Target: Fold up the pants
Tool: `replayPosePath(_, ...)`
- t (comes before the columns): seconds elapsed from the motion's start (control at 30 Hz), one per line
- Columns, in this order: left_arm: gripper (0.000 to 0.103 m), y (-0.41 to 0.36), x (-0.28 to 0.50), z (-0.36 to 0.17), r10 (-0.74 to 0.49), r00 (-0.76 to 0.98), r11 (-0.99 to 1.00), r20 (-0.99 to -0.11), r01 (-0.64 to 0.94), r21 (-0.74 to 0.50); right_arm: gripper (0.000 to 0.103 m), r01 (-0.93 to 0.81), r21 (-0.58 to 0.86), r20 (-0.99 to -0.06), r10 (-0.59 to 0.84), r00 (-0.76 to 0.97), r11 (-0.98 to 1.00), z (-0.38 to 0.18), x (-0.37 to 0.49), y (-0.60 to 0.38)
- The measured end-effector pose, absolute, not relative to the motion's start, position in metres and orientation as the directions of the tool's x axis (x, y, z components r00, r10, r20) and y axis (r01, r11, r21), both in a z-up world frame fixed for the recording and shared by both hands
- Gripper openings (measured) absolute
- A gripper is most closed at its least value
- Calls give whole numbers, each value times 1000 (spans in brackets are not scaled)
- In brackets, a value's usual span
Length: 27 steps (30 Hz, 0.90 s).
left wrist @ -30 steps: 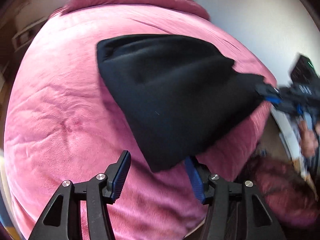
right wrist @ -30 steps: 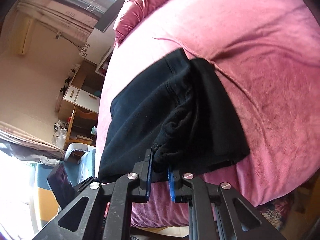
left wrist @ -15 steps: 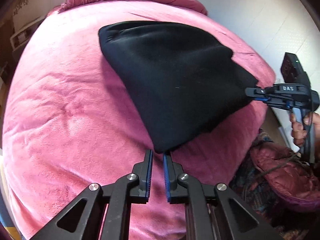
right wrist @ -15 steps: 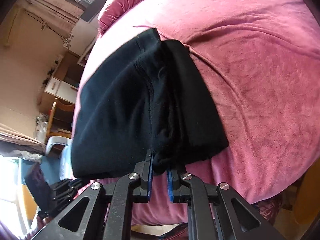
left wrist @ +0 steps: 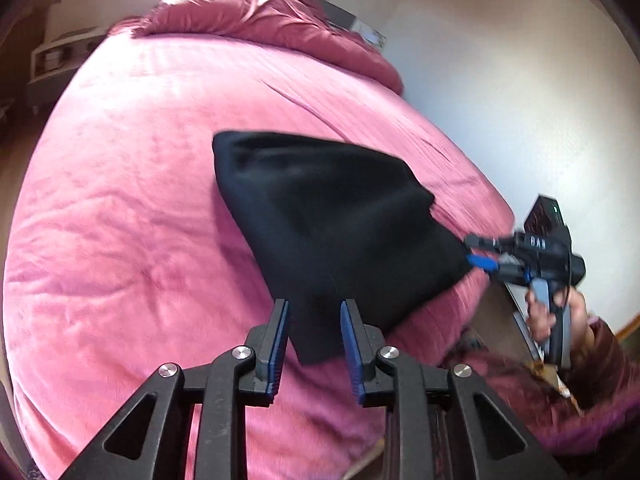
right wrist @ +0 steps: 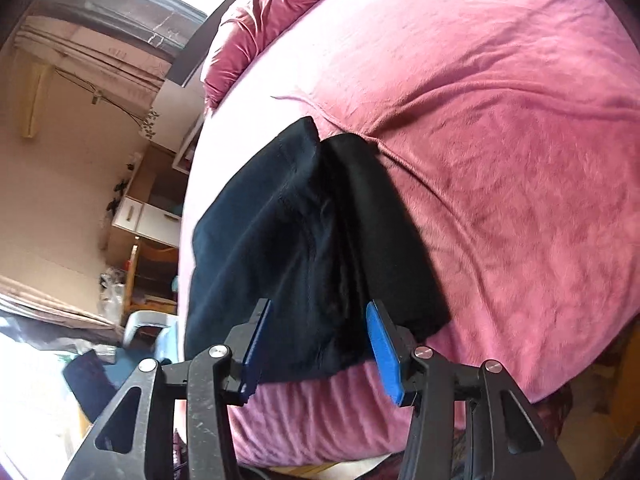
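The pants (left wrist: 332, 232) are plain black. The bedspread (left wrist: 132, 208) beneath is pink, unpatterned. Both grippers are black with blue pads (right wrist: 382, 354). The wall (left wrist: 500, 60) is off-white.

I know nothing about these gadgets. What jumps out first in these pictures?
Black pants, folded into a compact bundle, lie near the edge of a big pink bed. Two hand-held grippers frame the bundle's near edge: the left gripper and the right gripper, both with blue-padded jaws standing apart.

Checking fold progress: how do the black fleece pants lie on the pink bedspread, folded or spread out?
Folded. The black fleece pants form a compact stack, one layer overlapping another, at the pink bedspread's edge.
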<state>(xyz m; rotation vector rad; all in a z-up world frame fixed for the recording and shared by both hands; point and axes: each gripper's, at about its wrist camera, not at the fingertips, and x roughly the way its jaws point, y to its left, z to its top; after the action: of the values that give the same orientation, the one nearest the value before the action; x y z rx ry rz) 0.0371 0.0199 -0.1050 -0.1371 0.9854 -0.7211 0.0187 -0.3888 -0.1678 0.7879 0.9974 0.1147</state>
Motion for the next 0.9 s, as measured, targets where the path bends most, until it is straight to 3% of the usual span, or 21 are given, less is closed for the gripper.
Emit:
replayPosePath(0.03,26,16,40,-104,-615,344,761,-709,494,-421,16,246,613,-728,417,544,751,-168,21,-385)
replayPosePath(0.07,26,7,42,-105,-608,343,764,-716,499,-409,13,233,561,-760,383,526,795,-167,21,-381)
replayPosePath(0.23,26,-15,38,-119,-574,295,754,-764,553,-353,11,171,439,-792,291,537,882,-144,5,-372)
replayPosePath(0.33,27,-22,37,-128,-561,273,749,-782,570,-338,10,179,372,-835,245,493,911,-158,1,-371)
replayPosePath(0.6,38,-14,40,-131,-550,263,773,-793,520,-364,10,208,383,-845,250,473,900,-184,3,-379)
replayPosePath(0.67,38,-13,38,-123,-541,298,789,-786,504,-352,12,206,400,-839,267,474,893,-179,-1,-381)
replayPosePath(0.77,43,-11,35,-107,-512,368,817,-776,488,-308,22,184,401,-834,274,480,897,-169,-5,-383)
replayPosePath(0.83,47,-10,35,-100,-480,411,839,-775,473,-268,42,179,384,-834,257,488,906,-160,-5,-380)
replayPosePath(0.9,48,-10,37,-93,-453,443,855,-774,462,-236,56,171,353,-833,226,506,920,-149,-5,-377)
